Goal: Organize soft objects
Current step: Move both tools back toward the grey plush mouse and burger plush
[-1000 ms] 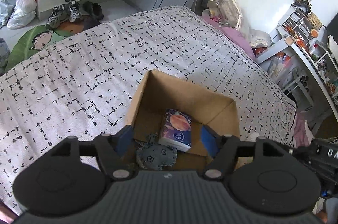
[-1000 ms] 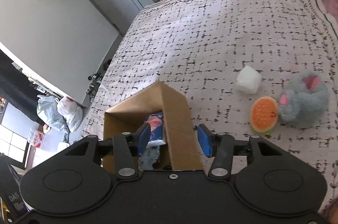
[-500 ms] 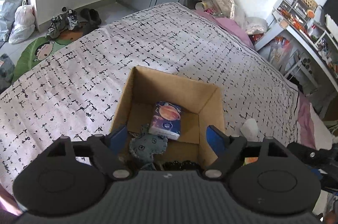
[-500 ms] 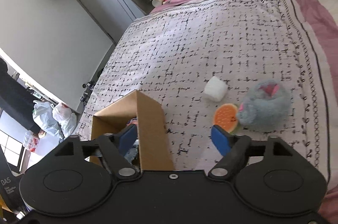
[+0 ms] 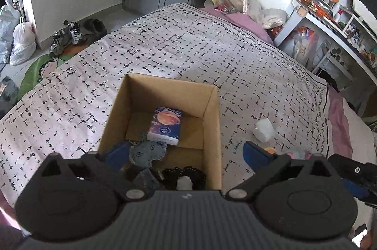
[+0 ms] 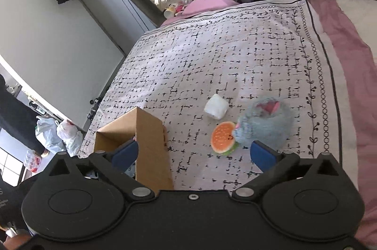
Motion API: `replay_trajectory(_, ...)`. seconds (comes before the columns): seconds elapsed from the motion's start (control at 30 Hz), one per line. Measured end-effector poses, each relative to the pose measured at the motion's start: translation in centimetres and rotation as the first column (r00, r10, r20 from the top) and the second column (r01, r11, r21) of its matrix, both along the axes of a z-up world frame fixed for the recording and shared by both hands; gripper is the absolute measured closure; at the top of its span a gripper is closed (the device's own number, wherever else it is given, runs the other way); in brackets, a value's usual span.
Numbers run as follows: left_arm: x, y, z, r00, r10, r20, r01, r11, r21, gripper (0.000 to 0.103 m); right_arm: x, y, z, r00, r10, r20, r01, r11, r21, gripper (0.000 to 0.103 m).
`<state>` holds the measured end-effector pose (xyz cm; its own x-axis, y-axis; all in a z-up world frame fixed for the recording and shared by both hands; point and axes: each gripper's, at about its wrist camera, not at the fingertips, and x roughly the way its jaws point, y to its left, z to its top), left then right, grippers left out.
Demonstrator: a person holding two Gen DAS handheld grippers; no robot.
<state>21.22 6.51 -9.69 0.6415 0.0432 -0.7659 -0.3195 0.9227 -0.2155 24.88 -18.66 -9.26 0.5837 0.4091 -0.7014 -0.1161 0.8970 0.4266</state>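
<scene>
The grey plush (image 6: 267, 122), largest and likely light and squashy, is lying on the bedspread (image 6: 212, 56) touching the burger toy (image 6: 222, 137), with the white wad (image 6: 216, 106) just beyond; a pinch across its body looks safest. The box (image 5: 162, 122) wall is standing beside them, already holding a tissue pack (image 5: 165, 123) and 1 denim toy (image 5: 148, 152). Both the left gripper (image 5: 186, 153) and right gripper (image 6: 193, 154) are opening wide, gripping nothing.
</scene>
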Motion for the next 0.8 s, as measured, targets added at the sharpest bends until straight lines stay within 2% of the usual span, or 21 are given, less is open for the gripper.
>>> replay_trajectory(0.3, -0.1, -3.7, 0.6, 0.999, -0.045, -0.015, 0.045, 0.999, 0.012, 0.001, -0.4, -3.1, -0.5, 0.998, -0.049, -0.026, 0.049, 0.999, 0.010, 0.000)
replay_trajectory(0.53, 0.0, -6.5, 0.5, 0.997, -0.073, -0.035, 0.073, 0.997, -0.005, 0.001, -0.4, -5.1, -1.3, 0.993, -0.095, -0.073, 0.097, 0.995, 0.031, 0.000)
replay_trajectory(0.63, 0.2, -7.7, 0.5, 0.996, -0.077, -0.054, 0.079, 0.997, 0.024, 0.001, -0.2, -5.8, -1.7, 0.990, -0.112, -0.091, 0.115, 0.993, 0.030, 0.000)
replay_trajectory(0.8, 0.7, -9.1, 0.3, 0.993, -0.091, -0.075, 0.093, 0.995, 0.031, 0.001, 0.1, -7.5, -2.6, 0.979, -0.164, -0.123, 0.172, 0.983, 0.061, 0.000)
